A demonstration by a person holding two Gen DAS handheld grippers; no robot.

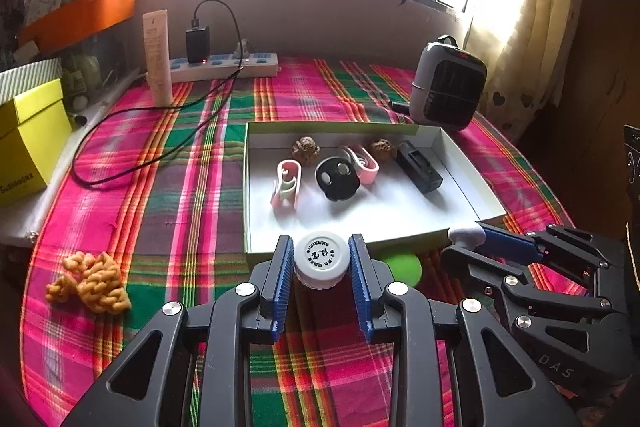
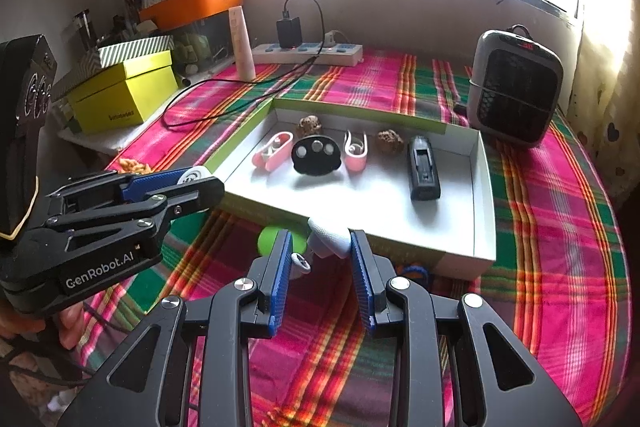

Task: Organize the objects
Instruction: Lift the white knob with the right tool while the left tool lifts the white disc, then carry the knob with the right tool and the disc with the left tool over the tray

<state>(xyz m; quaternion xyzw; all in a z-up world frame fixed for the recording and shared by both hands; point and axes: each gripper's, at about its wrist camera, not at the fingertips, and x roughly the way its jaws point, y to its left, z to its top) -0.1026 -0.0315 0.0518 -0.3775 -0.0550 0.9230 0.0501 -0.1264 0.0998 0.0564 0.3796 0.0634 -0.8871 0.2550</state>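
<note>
Left claw (image 1: 320, 261) clamps a round white jar (image 1: 321, 259) by the white tray (image 1: 460, 163), right claw (image 2: 322, 251) pinching a white lump (image 2: 330, 237) beside it.

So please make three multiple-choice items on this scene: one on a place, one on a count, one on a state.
1. Where does the black charger case lie?
A. at the right end of the tray
B. on the power strip
C. beside the yellow box

2. How many pink clips are in the white tray?
A. one
B. two
C. four

3. What does the left hand-held gripper do?
A. hangs open and empty
B. grips a round white jar
C. grips a walnut

Key: 1 A, it lies rightmost in the tray. 2 B, one clip and another flank the black disc. 3 B, the white jar sits between its pads.
</note>
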